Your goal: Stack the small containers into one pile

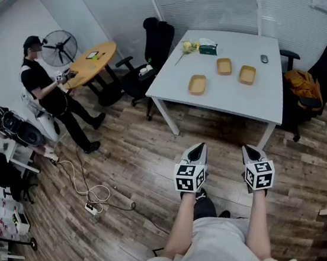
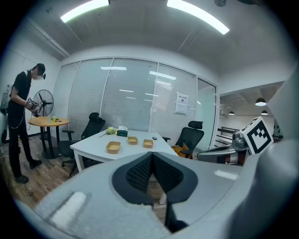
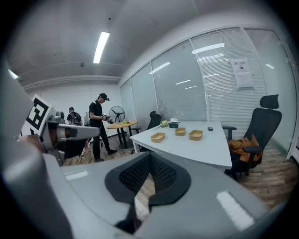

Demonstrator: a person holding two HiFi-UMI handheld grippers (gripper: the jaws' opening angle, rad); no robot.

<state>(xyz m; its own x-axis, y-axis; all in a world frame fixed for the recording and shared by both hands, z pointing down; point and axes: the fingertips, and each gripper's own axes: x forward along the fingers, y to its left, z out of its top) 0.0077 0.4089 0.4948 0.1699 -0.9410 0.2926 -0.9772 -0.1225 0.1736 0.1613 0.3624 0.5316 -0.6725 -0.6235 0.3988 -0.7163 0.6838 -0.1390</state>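
Note:
Three small tan containers sit apart on the white table [image 1: 231,97]: one at the left [image 1: 197,84], one further back [image 1: 224,66], one at the right [image 1: 247,75]. My left gripper [image 1: 198,148] and right gripper [image 1: 249,149] hover side by side over the wooden floor, well short of the table, both shut and holding nothing. The left gripper view shows the containers [image 2: 113,147] [image 2: 132,140] [image 2: 148,143] far beyond its shut gripper [image 2: 152,157]. From the right gripper [image 3: 149,157], they [image 3: 158,137] [image 3: 180,131] [image 3: 195,135] are equally distant.
A tissue box [image 1: 207,47], a green bunch [image 1: 188,46] and a mouse [image 1: 264,58] lie at the table's far side. Black office chairs [image 1: 153,50] flank it; one holds an orange bag [image 1: 302,88]. A person [image 1: 51,91] stands by a round wooden table [image 1: 92,61]. Cables [image 1: 88,190] trail on the floor.

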